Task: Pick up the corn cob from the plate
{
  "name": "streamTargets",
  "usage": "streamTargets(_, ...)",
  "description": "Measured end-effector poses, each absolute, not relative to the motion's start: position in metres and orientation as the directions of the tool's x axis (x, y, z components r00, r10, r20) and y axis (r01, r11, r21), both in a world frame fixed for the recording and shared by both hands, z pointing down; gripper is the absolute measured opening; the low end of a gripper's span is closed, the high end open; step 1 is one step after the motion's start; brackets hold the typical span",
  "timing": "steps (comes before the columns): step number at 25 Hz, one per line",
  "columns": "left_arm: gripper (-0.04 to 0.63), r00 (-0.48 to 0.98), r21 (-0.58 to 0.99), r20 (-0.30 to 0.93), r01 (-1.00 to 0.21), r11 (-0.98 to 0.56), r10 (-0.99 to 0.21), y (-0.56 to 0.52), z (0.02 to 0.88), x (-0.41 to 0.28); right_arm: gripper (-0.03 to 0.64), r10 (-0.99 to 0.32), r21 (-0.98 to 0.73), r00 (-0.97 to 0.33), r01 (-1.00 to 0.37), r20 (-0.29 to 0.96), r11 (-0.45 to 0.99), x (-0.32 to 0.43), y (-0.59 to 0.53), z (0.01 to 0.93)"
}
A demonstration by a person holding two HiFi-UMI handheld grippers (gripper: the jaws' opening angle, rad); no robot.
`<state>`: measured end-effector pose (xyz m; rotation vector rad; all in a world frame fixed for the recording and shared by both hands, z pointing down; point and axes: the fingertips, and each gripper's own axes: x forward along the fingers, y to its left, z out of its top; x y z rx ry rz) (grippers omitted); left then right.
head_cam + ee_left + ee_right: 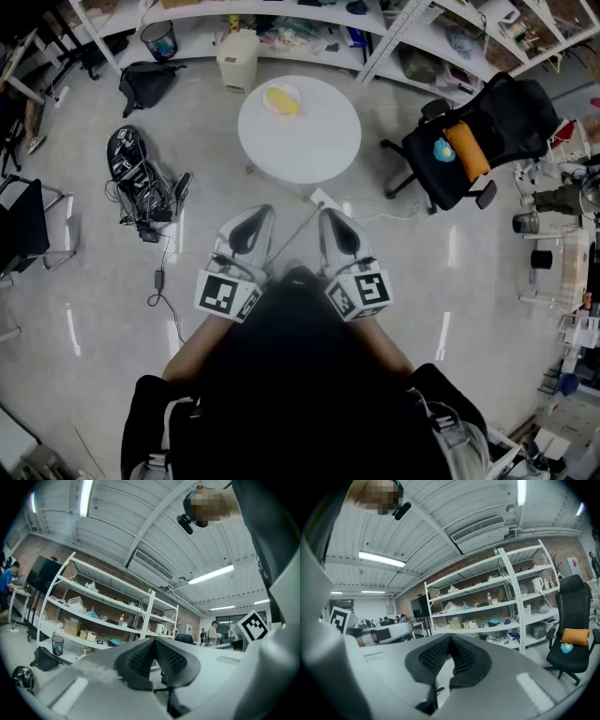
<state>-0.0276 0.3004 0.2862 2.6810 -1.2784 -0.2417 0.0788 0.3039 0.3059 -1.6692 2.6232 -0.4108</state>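
A yellow corn cob [283, 99] lies on a small white plate [270, 91] at the far left part of a round white table [309, 141]. Both grippers are held close to the person's body, well short of the table, and point toward it. My left gripper [261, 212] is shut with nothing in it, its black pads meeting [154, 641]. My right gripper [328, 216] is shut and empty as well [450, 638]. Neither gripper view shows the corn or the plate; both look level at the shelving.
A black office chair with an orange cushion [478, 141] stands right of the table. On the floor to the left lie a black bag [145, 80] and tangled gear with cables [141, 187]. A white bin [237, 58] and shelves [281, 28] are behind the table.
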Motion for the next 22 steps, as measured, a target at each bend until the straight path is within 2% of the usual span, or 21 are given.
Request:
streamTargets(12, 0.003, 0.594, 0.239, -0.06, -0.772, -0.589, -0.803, 0.281, 0.295, -0.038, 0.009, -0.887, -0.223, -0.437, -0.889, 0.148, 0.401, 0.075, 0.281, 0.311)
streamTargets(22, 0.003, 0.583, 0.243, -0.036, -0.783, -0.573, -0.812, 0.214, 0.307, -0.016, 0.009, -0.878, -0.233, -0.45, -0.882, 0.164, 0.409, 0.091, 0.213, 0.322)
